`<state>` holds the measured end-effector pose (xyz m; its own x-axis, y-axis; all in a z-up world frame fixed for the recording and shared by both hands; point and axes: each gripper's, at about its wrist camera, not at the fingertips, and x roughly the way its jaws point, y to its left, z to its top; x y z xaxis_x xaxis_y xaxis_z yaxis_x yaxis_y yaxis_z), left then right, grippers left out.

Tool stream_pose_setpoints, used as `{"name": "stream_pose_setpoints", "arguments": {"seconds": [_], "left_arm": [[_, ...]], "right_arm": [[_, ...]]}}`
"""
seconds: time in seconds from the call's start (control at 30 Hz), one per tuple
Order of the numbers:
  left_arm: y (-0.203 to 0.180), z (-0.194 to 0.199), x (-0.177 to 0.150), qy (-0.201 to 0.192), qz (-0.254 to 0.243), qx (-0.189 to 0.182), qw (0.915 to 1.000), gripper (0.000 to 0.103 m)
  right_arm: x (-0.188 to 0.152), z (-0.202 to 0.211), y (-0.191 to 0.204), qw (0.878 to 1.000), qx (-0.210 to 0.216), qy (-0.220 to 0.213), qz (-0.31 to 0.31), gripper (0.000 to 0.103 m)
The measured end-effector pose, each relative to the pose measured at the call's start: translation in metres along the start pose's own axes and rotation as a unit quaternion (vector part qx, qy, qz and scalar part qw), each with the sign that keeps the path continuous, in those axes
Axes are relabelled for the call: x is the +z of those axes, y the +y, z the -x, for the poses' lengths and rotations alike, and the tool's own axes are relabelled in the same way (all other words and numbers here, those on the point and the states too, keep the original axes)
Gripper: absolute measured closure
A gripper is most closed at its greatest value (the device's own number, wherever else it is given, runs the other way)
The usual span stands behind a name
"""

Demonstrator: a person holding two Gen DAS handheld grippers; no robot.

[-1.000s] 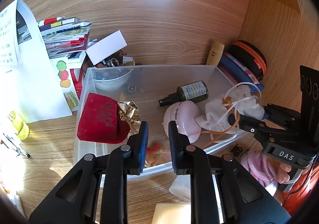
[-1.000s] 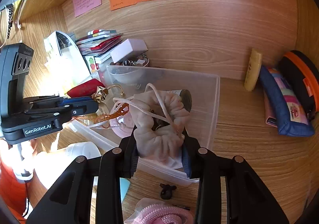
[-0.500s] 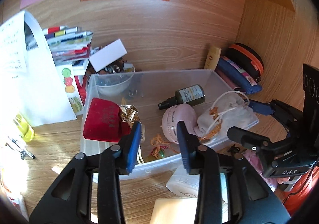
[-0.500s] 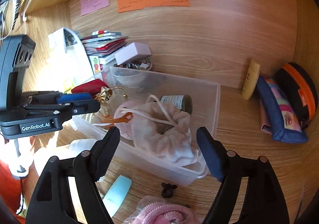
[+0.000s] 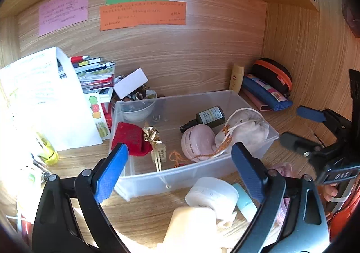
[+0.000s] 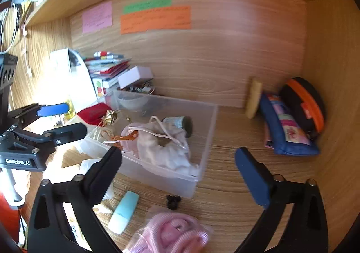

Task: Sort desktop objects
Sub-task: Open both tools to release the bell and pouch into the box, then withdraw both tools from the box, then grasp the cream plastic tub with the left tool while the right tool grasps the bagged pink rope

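Note:
A clear plastic bin (image 5: 245, 97) (image 6: 207, 131) sits on the wooden desk. In it lie a white drawstring pouch (image 5: 247, 129) (image 6: 166, 149), a pink round case (image 5: 196, 141), a dark green bottle (image 5: 209, 115) (image 6: 182, 122), a red pouch (image 5: 131, 138) and a small bowl (image 5: 138, 111). My left gripper (image 5: 180, 169) is open and empty, in front of the bin. My right gripper (image 6: 177, 167) is open and empty, just right of the bin's near corner. In front of the bin lie a white roll (image 5: 211, 194), a light blue eraser (image 6: 123, 211) and a pink coiled item (image 6: 171, 232).
A blue pencil case (image 6: 288, 131), a black and orange case (image 6: 308, 104) and a yellow tube (image 6: 254, 97) stand at the back right. Stacked books (image 5: 94, 75), a white box (image 5: 130, 82) and a paper sheet (image 5: 42, 95) are at the left. A small black clip (image 6: 173, 201) lies near the bin.
My right gripper opened and let the white pouch drop into the bin. Both grippers opened wide and pulled back from the bin.

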<state>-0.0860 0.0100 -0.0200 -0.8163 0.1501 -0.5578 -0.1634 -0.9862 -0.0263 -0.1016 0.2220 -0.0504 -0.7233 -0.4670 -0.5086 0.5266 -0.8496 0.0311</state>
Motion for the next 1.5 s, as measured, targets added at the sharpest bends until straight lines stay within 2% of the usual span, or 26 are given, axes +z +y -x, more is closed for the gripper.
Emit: {"name": "stream_pose_setpoints", "arguments": {"seconds": [0.3,0.67,0.93,1.03,1.1,1.2,1.5], "left_arm": [[0.010,0.022,-0.022,0.008,0.019,0.009,0.9997,0.006],[0.002,0.027,-0.063,0.038,0.024,0.006,0.9990,0.006],[-0.004,0.013,-0.086,0.076,0.021,0.005,0.9969,0.006],[-0.003,0.009,-0.088,0.081,0.023,0.005,0.9964,0.006],[-0.001,0.007,-0.089,0.082,0.026,0.019,0.9962,0.006],[0.000,0.003,-0.089,0.093,0.030,0.015,0.9951,0.006],[-0.013,-0.002,-0.091,0.093,-0.012,0.015,0.9954,0.006]], "right_arm": [[-0.018,0.023,-0.015,1.000,-0.019,0.004,-0.024,0.000],[-0.053,0.036,-0.002,0.999,-0.024,0.028,-0.009,0.000],[-0.078,0.025,0.017,0.997,-0.002,0.072,0.008,0.000],[-0.086,0.017,0.027,0.996,-0.007,0.091,0.021,0.000],[-0.091,0.015,0.031,0.995,-0.011,0.098,0.025,0.000],[-0.095,0.008,0.031,0.993,-0.018,0.112,0.029,0.000],[-0.094,-0.012,0.022,0.986,-0.005,0.165,-0.007,0.000]]}}
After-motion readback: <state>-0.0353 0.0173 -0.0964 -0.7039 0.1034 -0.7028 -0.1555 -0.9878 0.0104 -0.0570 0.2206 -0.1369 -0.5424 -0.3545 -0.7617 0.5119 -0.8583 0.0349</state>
